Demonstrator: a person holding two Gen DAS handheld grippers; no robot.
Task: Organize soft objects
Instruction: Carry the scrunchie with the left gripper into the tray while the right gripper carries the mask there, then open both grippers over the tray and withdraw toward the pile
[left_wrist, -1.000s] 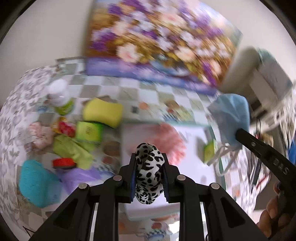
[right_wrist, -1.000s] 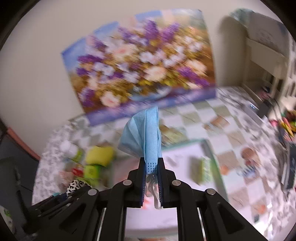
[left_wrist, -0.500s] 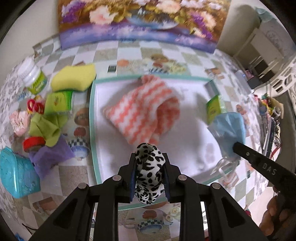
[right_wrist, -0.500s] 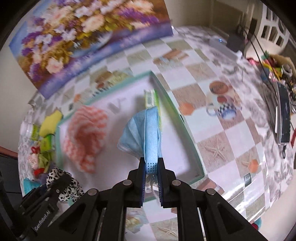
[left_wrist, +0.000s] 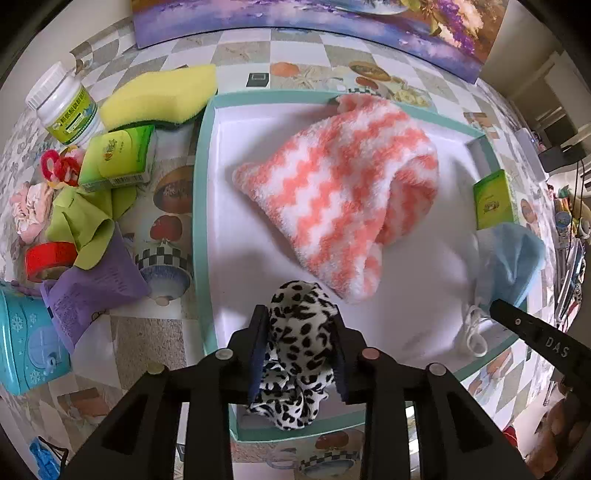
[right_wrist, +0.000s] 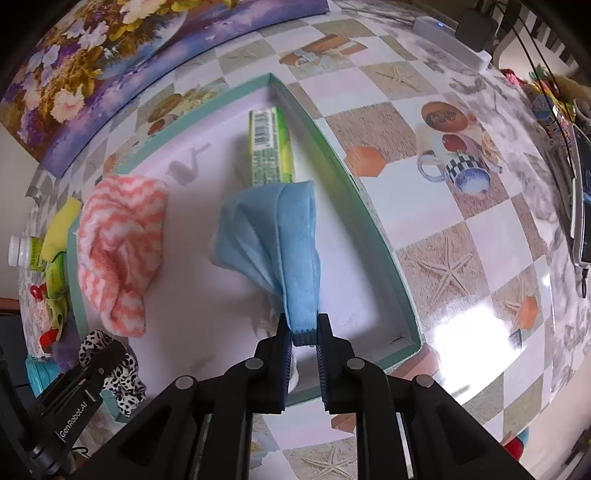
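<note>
A white tray with a teal rim (left_wrist: 199, 206) holds a pink-and-white fluffy cloth (left_wrist: 343, 192) and a green packet (left_wrist: 493, 199). My left gripper (left_wrist: 299, 312) points down over the tray's near edge. Its jaws are opening, and both pads still touch the leopard-print scrunchie (left_wrist: 291, 398) between them. My right gripper (right_wrist: 303, 325) hangs over the tray's right part (right_wrist: 369, 229). Its jaws are starting to open, with the edge of a blue face mask (right_wrist: 280, 236) still pinched between them. The mask's body rests on the tray floor beside the green packet (right_wrist: 271, 147).
Left of the tray lie a yellow sponge (left_wrist: 159, 96), a white bottle (left_wrist: 64, 107), a green tissue pack (left_wrist: 118, 158), green (left_wrist: 85, 221) and purple (left_wrist: 92, 288) cloths, red tape (left_wrist: 48, 258) and a teal box (left_wrist: 26, 343). A floral painting (left_wrist: 314, 14) stands behind.
Both grippers have tipped downward and sunk toward the tray, bringing the scrunchie and the mask down into it. The left jaws stand a little wider than before.
</note>
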